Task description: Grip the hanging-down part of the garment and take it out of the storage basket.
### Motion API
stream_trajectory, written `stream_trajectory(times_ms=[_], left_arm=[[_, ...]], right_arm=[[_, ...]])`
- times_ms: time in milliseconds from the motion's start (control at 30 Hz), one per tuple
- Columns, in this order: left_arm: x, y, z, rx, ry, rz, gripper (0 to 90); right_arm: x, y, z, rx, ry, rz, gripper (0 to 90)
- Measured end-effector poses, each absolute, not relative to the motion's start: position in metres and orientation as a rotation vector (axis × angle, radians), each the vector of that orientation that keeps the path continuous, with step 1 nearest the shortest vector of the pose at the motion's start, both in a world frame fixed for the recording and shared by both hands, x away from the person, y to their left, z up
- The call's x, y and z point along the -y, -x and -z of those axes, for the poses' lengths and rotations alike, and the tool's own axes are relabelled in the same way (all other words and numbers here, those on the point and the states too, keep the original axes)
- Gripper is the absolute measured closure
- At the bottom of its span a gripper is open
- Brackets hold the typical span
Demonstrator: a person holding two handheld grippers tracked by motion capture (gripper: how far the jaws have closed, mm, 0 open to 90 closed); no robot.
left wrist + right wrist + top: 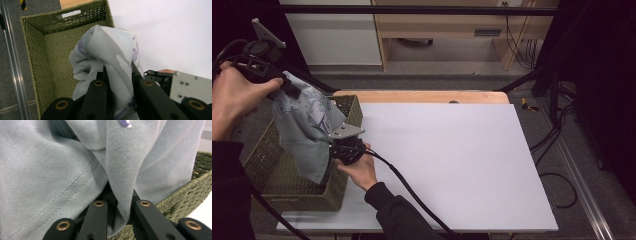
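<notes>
A pale grey-blue printed garment (304, 131) hangs between your two grippers above the green woven basket (272, 172), beside the white bench (452, 165). Your left gripper (287, 87) pinches its top; your right gripper (333, 152) pinches a lower fold, jaws pressed onto cloth. Judged best: raise both evenly until the hem clears the rim. No legible writing or brand.

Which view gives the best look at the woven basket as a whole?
The high view: the olive woven basket sits at the table's left edge, outline visible, partly covered by the pale grey garment. The left gripper view shows its inside walls and handle slot. The right gripper view catches just a rim section behind fabric.
</notes>
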State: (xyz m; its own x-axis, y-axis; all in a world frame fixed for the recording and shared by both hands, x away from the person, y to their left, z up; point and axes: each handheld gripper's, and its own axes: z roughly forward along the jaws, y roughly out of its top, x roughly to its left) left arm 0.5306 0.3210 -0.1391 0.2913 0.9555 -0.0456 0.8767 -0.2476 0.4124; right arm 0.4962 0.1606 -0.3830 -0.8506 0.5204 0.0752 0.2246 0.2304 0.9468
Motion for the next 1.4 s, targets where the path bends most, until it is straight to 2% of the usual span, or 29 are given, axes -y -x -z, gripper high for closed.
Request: stream_trajectory(times_ms=[700, 1400], left_arm=[[-0.325, -0.523, 0.138, -1.629, -2.164, -0.306, 81.8], [-0.31, -0.522, 0.142, -1.562, -2.158, -0.26, 81.7]], right_arm=[[-0.076, -0.477, 0.329, -2.128, -0.652, -1.73, 86.0], [-0.031, -0.461, 0.28, -1.981, -0.615, -1.715, 86.1]])
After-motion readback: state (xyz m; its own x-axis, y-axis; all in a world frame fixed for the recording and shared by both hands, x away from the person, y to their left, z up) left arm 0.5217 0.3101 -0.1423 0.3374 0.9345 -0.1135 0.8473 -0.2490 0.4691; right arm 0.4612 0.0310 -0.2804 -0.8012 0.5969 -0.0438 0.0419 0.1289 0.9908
